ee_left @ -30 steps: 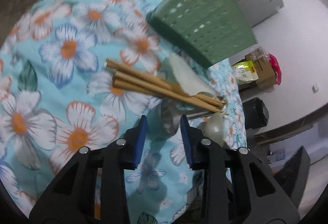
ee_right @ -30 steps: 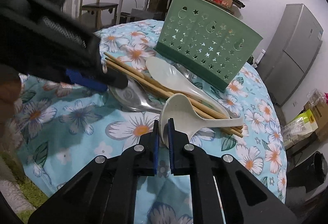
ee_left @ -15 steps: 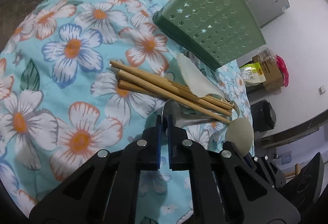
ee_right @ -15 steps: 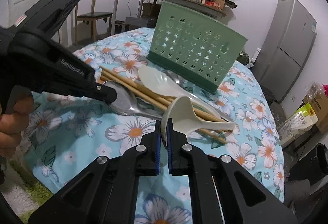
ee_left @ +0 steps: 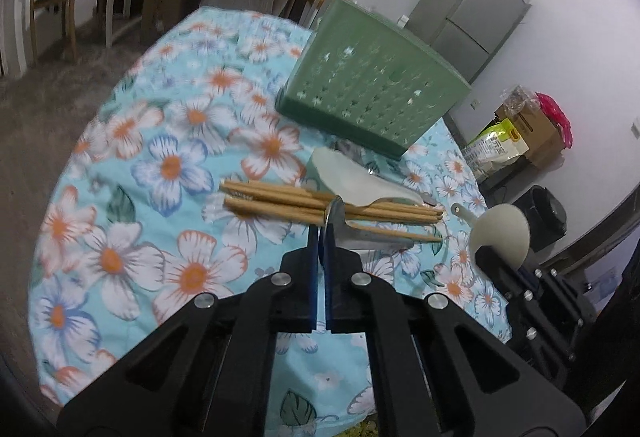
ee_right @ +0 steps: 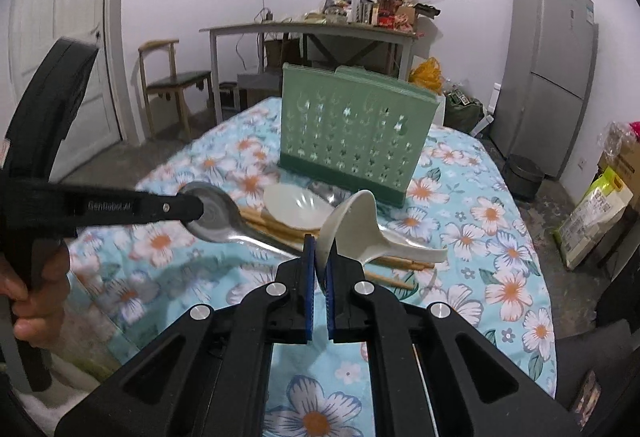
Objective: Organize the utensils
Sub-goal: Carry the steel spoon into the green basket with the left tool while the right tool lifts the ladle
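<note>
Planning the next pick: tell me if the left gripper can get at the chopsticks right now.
Probably not yet: the left gripper is shut on the metal spoon. The chopsticks lie exposed on the cloth, so it seems free once the spoon is dropped.

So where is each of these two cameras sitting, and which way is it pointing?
Left wrist: on the left gripper, looking down its fingers at the chopsticks and green basket; it pinches a metal spoon.
Right wrist: on the right gripper, facing the basket; it pinches a white spoon; a hand shows at left.
Shared: basket, chopsticks, both spoons, floral tablecloth.
</note>
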Demonstrator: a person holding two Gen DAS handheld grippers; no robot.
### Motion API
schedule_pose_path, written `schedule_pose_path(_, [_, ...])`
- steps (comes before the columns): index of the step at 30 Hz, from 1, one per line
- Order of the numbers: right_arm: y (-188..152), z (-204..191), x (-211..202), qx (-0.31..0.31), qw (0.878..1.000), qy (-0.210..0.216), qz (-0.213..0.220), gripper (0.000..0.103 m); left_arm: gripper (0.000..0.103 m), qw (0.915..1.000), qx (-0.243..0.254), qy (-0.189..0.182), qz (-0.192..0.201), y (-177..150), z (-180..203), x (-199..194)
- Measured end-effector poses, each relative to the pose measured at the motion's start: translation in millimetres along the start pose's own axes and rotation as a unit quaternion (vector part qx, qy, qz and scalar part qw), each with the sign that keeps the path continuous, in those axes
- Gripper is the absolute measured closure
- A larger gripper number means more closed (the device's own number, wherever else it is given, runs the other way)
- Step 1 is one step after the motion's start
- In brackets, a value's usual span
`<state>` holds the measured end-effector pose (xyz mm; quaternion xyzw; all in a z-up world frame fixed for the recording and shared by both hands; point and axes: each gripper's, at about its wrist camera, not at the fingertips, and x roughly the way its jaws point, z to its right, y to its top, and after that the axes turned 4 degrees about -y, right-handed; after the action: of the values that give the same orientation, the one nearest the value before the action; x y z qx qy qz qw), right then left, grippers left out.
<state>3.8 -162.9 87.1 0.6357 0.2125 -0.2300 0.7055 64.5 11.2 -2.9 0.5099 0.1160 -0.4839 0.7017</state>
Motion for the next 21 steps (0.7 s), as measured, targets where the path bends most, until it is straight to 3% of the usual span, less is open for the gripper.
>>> schedule_pose_path(7, [18.1,8.7,-17.8,0.018,0.999,0.009,0.028,0.098,0.102,0.9993,0.015,0.006,0.035,8.6,6.7,-25.7])
schedule_pose_path(14, [47.3,24.7,-32.6,0.04,0.997,0.027,0.06,0.098,0.102,0.9959,0.031,-0.001,0.085,38.2,14.8,-58.2])
schedule_pose_path(21, [81.0,46.8,-43.5,0.065,0.993,0.044,0.092,0.098,0.102,0.9824,0.065,-0.005,0.175,97.4,25.8,-99.5])
